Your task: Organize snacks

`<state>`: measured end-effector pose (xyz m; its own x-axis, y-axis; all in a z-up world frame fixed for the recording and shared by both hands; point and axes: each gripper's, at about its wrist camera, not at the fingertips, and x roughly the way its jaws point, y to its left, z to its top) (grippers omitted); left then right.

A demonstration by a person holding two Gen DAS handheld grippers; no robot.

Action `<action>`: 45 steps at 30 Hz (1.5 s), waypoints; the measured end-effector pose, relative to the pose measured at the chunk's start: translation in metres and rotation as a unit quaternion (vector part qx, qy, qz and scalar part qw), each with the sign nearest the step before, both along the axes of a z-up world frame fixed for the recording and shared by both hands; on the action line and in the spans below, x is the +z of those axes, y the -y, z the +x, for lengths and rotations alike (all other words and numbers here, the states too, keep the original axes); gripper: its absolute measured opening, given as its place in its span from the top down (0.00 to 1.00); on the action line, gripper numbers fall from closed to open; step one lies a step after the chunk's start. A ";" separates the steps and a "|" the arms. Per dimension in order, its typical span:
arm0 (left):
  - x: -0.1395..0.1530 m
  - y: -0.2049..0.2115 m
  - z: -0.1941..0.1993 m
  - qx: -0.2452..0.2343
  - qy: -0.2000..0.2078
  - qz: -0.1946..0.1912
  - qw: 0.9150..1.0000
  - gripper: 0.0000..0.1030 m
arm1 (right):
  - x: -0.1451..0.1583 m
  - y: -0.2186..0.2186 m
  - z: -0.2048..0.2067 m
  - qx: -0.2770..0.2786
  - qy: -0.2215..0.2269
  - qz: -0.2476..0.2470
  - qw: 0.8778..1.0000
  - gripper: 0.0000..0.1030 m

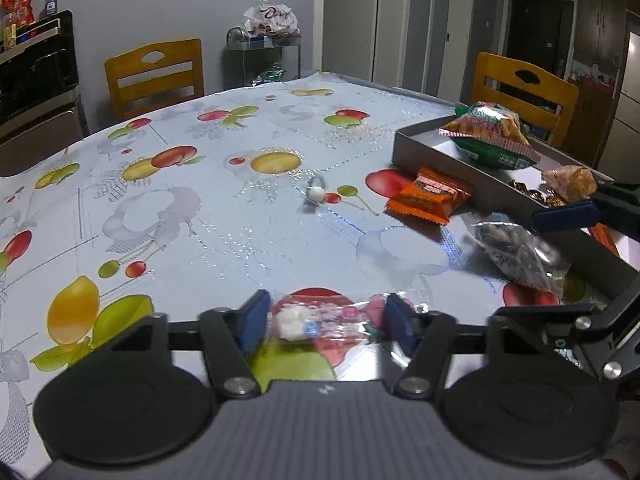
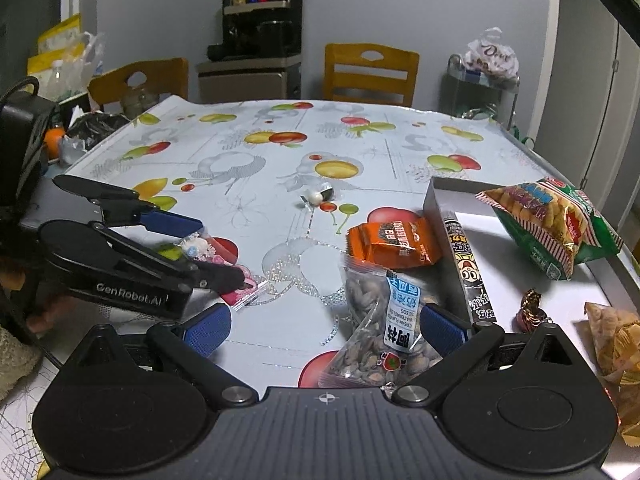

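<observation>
This is a home dining room. A table under a fruit-print plastic cloth fills the middle of both views, with wooden chairs along its far edge, a black water dispenser at top centre against the grey wall, and interior doors at upper right.

Your yellow wrapped snack runs off the right edge; the far small round candy stays too blurred to identify
</observation>
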<state>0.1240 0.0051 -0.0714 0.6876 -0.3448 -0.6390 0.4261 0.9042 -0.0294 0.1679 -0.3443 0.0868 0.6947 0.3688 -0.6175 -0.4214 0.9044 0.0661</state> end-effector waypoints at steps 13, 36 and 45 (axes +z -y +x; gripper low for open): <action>0.003 -0.010 0.005 0.029 0.000 -0.009 1.000 0.74 | -0.002 0.003 0.013 -0.024 -0.012 0.009 1.000 0.21; 0.026 -0.020 -0.010 0.040 0.026 0.005 0.999 0.61 | -0.001 -0.008 -0.005 0.039 0.019 -0.008 0.999 0.69; 0.012 -0.004 0.000 0.005 0.065 -0.003 0.998 0.39 | -0.001 -0.005 -0.014 0.036 0.031 0.002 0.999 0.36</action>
<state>0.1242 0.0087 -0.0593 0.7679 -0.3416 -0.5419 0.4177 0.9084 0.0193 0.1537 -0.3398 0.0863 0.7033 0.4214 -0.5725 -0.4880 0.8718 0.0422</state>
